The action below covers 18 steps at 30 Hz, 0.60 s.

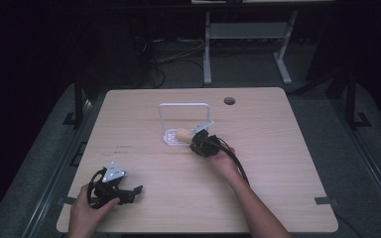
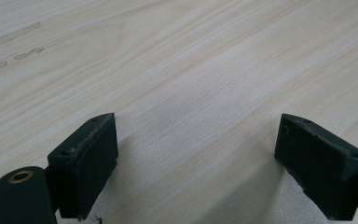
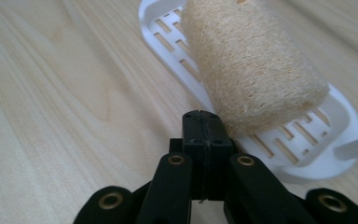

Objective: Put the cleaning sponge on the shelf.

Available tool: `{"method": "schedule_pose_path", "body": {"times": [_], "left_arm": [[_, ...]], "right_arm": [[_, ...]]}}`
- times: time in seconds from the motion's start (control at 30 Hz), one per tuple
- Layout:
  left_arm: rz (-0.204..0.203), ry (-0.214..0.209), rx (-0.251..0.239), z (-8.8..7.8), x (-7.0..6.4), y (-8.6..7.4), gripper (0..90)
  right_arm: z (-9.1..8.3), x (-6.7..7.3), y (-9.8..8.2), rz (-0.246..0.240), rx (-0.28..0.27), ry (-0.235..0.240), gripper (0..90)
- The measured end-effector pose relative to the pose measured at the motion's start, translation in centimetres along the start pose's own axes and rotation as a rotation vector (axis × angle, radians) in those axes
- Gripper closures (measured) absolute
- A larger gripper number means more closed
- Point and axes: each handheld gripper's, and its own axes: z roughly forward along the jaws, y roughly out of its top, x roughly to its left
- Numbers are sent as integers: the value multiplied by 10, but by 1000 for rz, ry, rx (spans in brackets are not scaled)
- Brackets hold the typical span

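A tan loofah sponge (image 1: 183,134) (image 3: 251,65) lies on a white slotted tray (image 1: 170,140) (image 3: 328,140) that has a tall white wire frame (image 1: 183,104) behind it, at the middle of the wooden table. My right gripper (image 1: 193,141) (image 3: 204,122) is shut, jaws pressed flat together with nothing between them. Its tip sits at the near end of the loofah, by the tray's rim. My left gripper (image 1: 135,192) (image 2: 196,158) rests near the table's front left, open wide over bare wood.
A round cable hole (image 1: 229,100) sits near the table's (image 1: 278,188) far edge. Faint pencil-like marks (image 1: 121,148) (image 2: 14,39) lie on the wood left of the tray. Beyond the table are a white desk frame (image 1: 207,54) and cables on a dark floor.
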Motion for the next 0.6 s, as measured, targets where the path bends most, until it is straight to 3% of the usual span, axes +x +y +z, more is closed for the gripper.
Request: {"method": "schedule_pose_path", "body": {"times": [0.6], "left_arm": [[0, 0, 0, 0, 0, 0, 127]], "right_arm": [[-8, -21, -4, 47, -25, -63, 896]]}}
